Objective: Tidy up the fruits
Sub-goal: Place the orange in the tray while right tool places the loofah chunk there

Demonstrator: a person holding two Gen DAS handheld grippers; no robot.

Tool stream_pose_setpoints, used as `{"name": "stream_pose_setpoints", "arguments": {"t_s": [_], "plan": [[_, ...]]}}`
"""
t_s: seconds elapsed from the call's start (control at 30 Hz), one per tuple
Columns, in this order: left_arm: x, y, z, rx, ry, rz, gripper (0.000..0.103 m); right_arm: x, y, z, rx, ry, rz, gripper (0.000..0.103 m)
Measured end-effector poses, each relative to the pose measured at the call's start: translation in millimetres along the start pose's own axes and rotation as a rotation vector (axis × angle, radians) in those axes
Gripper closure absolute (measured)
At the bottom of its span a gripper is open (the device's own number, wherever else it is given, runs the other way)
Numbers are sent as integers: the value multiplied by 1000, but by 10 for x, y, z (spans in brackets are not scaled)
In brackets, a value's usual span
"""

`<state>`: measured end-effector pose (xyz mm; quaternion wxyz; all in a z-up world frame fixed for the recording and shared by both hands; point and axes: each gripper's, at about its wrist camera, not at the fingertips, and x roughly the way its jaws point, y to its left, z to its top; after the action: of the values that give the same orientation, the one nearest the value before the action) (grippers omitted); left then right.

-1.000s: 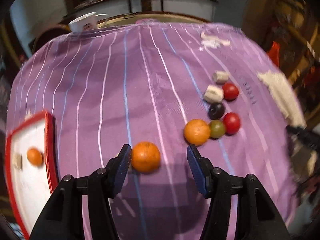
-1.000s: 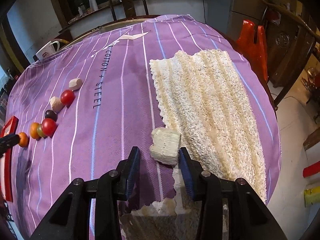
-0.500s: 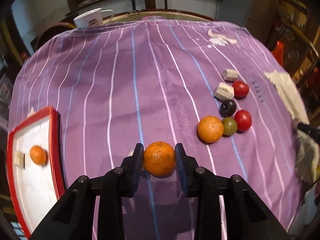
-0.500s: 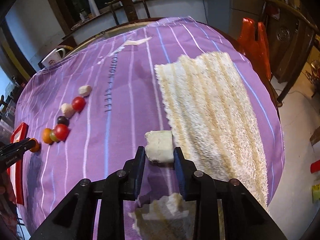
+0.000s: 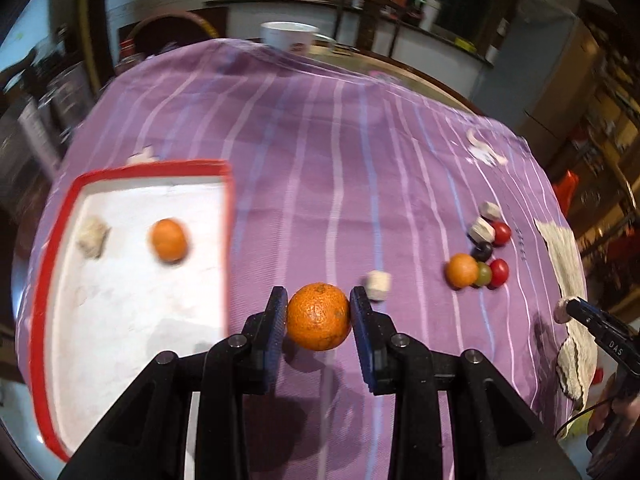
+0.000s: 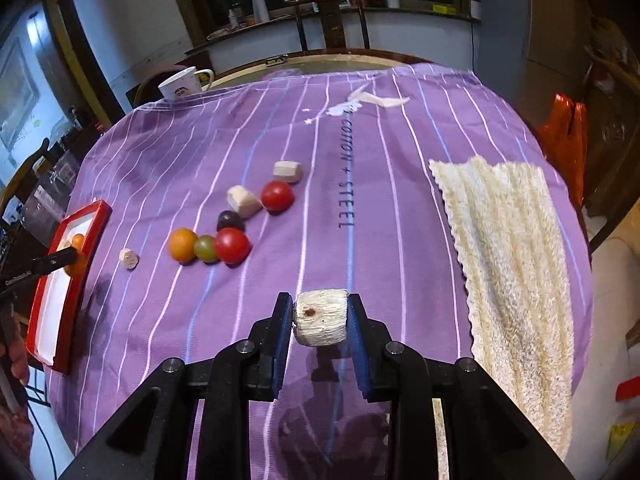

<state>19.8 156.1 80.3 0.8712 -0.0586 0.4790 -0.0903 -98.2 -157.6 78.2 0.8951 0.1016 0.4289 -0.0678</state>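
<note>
My left gripper is shut on an orange and holds it above the purple cloth, just right of the red-rimmed white tray. The tray holds a small orange and a pale chunk. My right gripper is shut on a pale cylindrical chunk, lifted over the cloth. A cluster lies on the cloth: an orange, a green fruit, two red tomatoes, a dark fruit and pale chunks.
A cream knitted towel covers the cloth's right side. A lone pale chunk lies near the tray. A white mug stands at the far edge. An orange bag hangs beyond the table's right edge.
My left gripper has carried the orange left, up beside the tray. My right gripper has lifted its pale chunk off the towel's edge and swung left over the cloth.
</note>
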Motion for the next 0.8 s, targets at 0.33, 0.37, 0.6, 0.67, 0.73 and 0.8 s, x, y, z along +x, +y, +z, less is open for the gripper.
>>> {"name": "stream_pose_setpoints", "arguments": {"t_s": [0.33,0.37,0.6,0.67,0.73,0.8], "plan": [[-200,1024,-32,-142,-1,149,72,139,1175,202,-138,11,185,73],[-198,1111,-29,-154,4,158,72,173,1365,228,-159,17,218,73],[-43,1700,-13,-235,51,214,72,535,2758,337,-283,58,398,73],[18,1816,-15,-256,64,224,71,671,3098,315,-329,79,417,73],[80,1912,-14,-271,72,229,71,788,3369,276,-374,95,423,73],[89,1981,-3,-282,60,210,70,938,3604,221,-415,114,416,73]]}}
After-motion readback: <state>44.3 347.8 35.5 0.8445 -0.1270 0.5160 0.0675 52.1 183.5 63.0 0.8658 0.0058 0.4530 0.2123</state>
